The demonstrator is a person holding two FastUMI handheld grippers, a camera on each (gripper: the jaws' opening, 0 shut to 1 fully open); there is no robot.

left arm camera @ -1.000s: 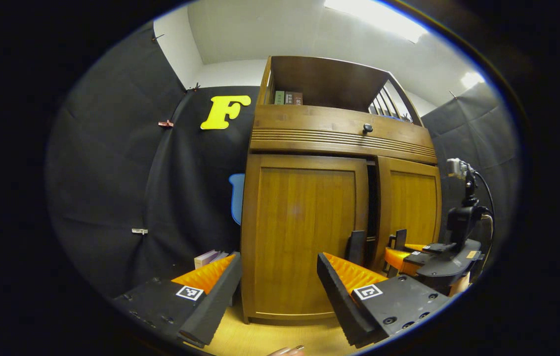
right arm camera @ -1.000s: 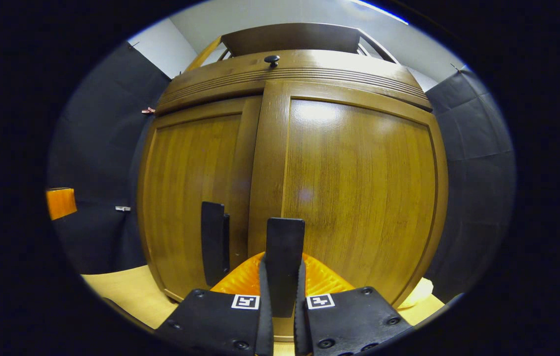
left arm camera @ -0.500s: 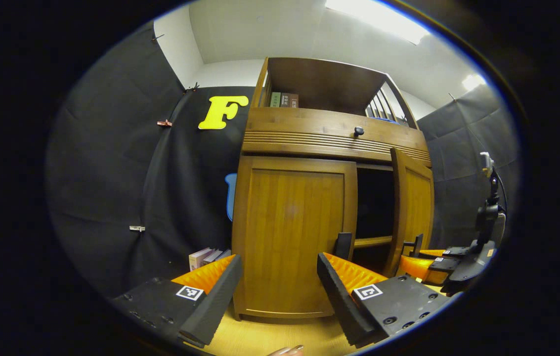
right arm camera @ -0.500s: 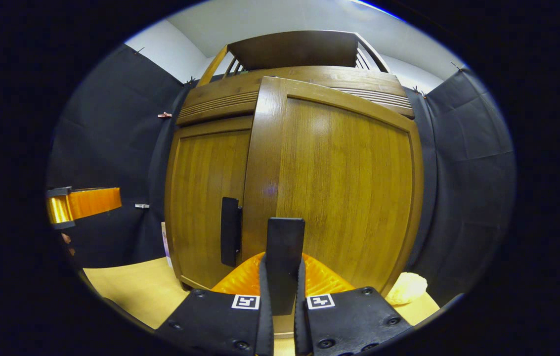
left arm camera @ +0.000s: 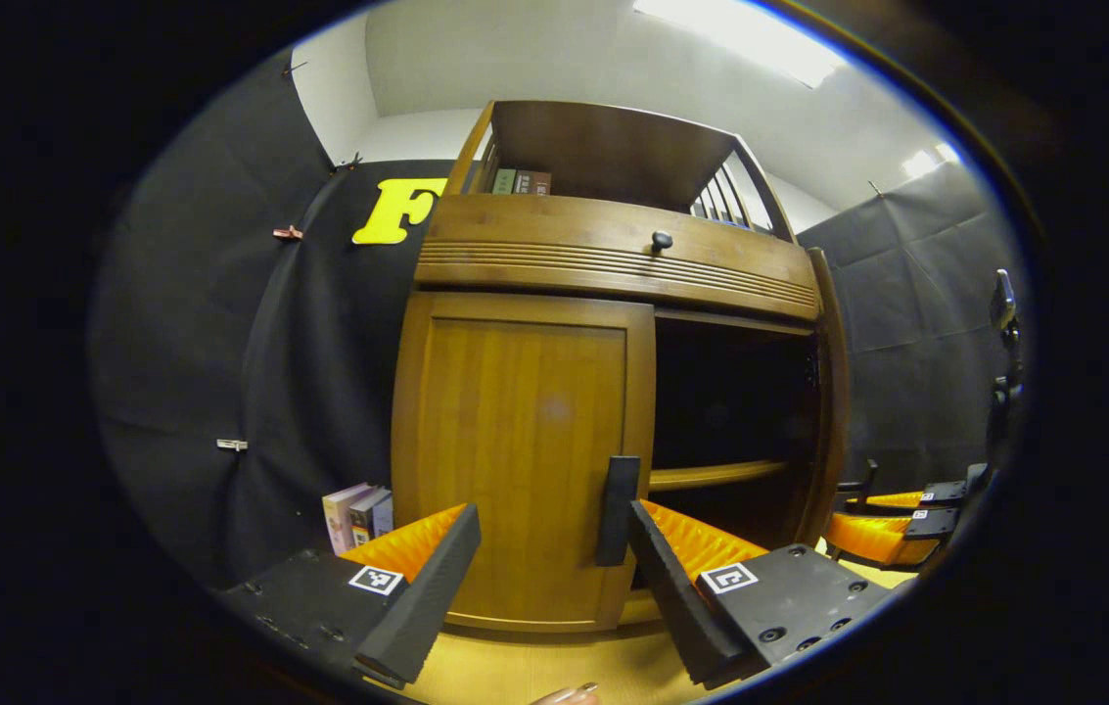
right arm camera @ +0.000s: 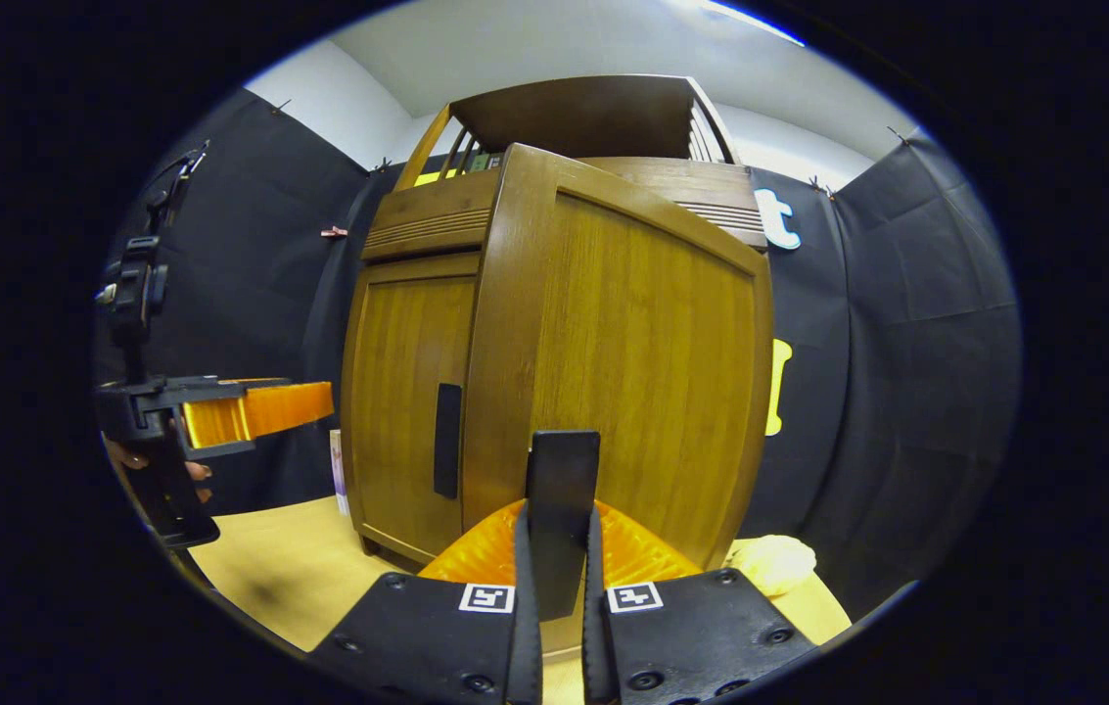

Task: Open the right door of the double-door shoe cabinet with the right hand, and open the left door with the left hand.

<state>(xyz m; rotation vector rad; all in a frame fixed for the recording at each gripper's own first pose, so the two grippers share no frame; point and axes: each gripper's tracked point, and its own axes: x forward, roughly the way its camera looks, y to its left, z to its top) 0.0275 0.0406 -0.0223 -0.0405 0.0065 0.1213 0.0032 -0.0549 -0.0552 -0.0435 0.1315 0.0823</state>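
The wooden shoe cabinet point(left arm camera: 603, 259) stands ahead in the left gripper view. Its left door point(left arm camera: 515, 441) is closed, with a black handle point(left arm camera: 618, 509) on its right edge. My left gripper point(left arm camera: 551, 514) is open in front of that door, its right finger point(left arm camera: 686, 563) just right of the handle. The right door point(left arm camera: 833, 392) stands swung wide, baring a dark inside and a shelf point(left arm camera: 716, 475). In the right gripper view my right gripper point(right arm camera: 559, 514) is shut on the right door's black handle point(right arm camera: 564, 470), the right door point(right arm camera: 632, 372) angled out toward me.
Several books point(left arm camera: 358, 511) stand on the floor left of the cabinet. A drawer with a dark knob point(left arm camera: 661, 240) runs above the doors, with books point(left arm camera: 520, 181) on the top shelf. A pale yellow lump point(right arm camera: 774, 563) lies on the wooden floor point(right arm camera: 270, 558) by the cabinet's right side.
The right door has swung from barely ajar to wide open with my right gripper shut on its handle. My left gripper has drawn closer to the left door's handle.
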